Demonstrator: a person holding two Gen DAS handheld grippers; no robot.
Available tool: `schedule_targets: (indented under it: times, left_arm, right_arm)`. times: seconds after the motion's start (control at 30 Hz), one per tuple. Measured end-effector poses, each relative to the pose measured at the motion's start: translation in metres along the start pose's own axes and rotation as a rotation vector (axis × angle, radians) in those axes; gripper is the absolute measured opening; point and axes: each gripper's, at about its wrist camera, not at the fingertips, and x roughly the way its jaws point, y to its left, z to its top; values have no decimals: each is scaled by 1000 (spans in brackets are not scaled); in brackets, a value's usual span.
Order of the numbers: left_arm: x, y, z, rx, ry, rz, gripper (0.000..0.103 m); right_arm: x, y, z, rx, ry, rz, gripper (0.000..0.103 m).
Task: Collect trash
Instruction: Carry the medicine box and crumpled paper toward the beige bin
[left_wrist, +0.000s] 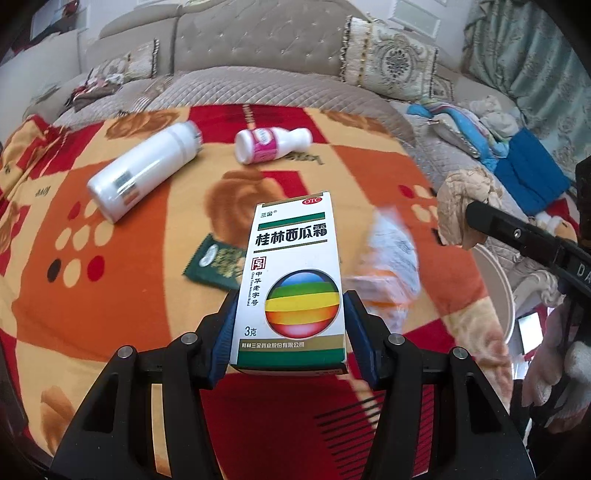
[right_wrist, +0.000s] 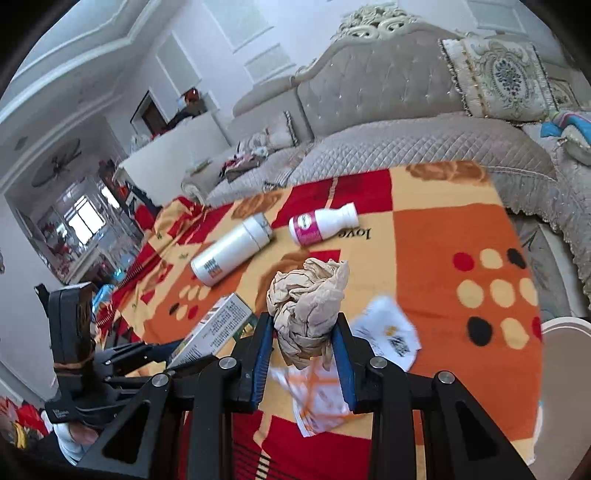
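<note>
Trash on blanket (left_wrist: 110, 314), left gripper (left_wrist: 290, 325) jaws clamped on medicine box (left_wrist: 291, 280), right gripper (right_wrist: 303, 354) jaws nearly closed, pinching crumpled tissue (right_wrist: 308, 299), white bottle (left_wrist: 144, 170) and pink-labelled bottle (left_wrist: 271, 144) lying beyond.

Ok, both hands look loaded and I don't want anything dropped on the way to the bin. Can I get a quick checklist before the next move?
1. Left gripper clamped on the medicine box: ok.
2. Right gripper shut on the crumpled tissue: ok.
3. Tissue lifted off the blanket: ok.
4. Grippers apart from each other: ok.
5. Bin within reach: cannot tell.
6. All trash collected: not ok; white bottle, pink bottle, green sachet and wrappers remain.
</note>
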Motion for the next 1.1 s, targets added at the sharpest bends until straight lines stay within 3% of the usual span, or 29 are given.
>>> schedule_targets:
  times: [0.37, 0.77, 1.1]
  left_arm:
    - [-5, -61, 7, 91, -25, -55, 53]
    - [15, -143, 9, 200, 1, -131, 53]
    - [30, -190, 1, 268, 29, -170, 53]
  right_arm:
    - [-33, -32, -23, 34, 8, -77, 31]
    - [-81, -84, -47, 105, -2, -187, 31]
    - [-109, -122, -65, 167, -11, -241, 31]
